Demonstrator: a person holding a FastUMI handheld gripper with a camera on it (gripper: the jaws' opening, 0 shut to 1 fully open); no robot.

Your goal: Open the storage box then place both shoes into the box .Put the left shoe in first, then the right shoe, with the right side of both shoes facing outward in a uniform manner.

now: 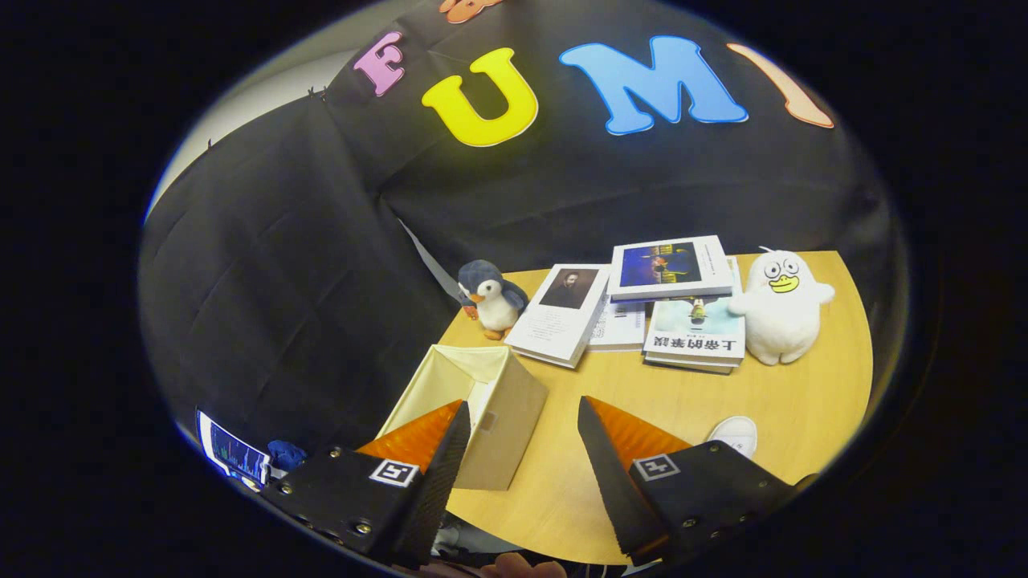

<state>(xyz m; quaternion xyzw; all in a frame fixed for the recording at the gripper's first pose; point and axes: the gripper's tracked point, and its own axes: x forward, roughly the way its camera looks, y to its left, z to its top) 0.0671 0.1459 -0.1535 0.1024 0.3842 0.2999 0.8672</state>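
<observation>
While I hold my tongs (518,417) above the near edge of the round wooden worktop (803,401), their two fingers stand well apart with nothing between them but bare wood. At the lower left of the frame, just ahead of my left finger (446,457) and partly hidden behind it, the beige storage box (502,401) sits on the worktop, its open side turned up and away toward the black cloth wall (281,281), the pale lining showing inside. At the lower right, just beyond my right finger (602,466), the toe of a white shoe (735,433) peeks out; the rest of it is hidden behind the tongs. I cannot tell which shoe it is. Toward the middle of the frame, at the far side of the worktop, lies a loose pile of books (642,305), some overlapping. A small penguin toy (491,299) stands to the left of the books, and a white plush duck (781,305) stands at their right. At the far lower left, off the worktop, a lit screen (233,453) shows beside something blue.
</observation>
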